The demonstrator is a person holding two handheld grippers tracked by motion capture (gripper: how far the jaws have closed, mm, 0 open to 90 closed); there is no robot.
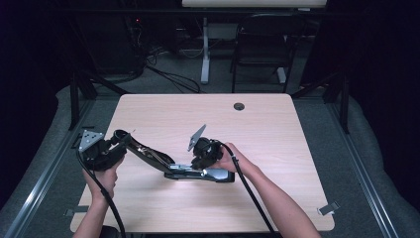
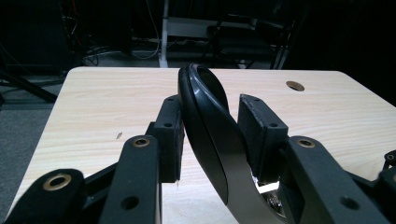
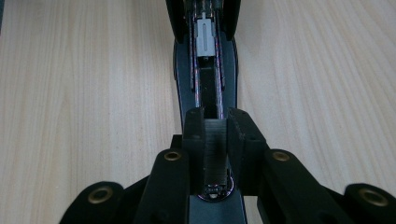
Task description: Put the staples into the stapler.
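One open stapler [image 1: 168,163], two tools, one table [image 1: 277,129], one chair [image 1: 262,44]

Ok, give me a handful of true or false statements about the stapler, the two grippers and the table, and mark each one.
1. The black stapler is swung open, its upper arm raised toward the left gripper. True.
2. The left gripper's fingers stand on either side of the stapler's upper arm. True.
3. The right gripper hovers high above the table, away from the stapler. False: it is down at the stapler's base, with the fingers closed on a part of it.
4. A stack of paper lies under the stapler. False: it rests on bare wood.
5. The table has a round hole near its far edge. True.
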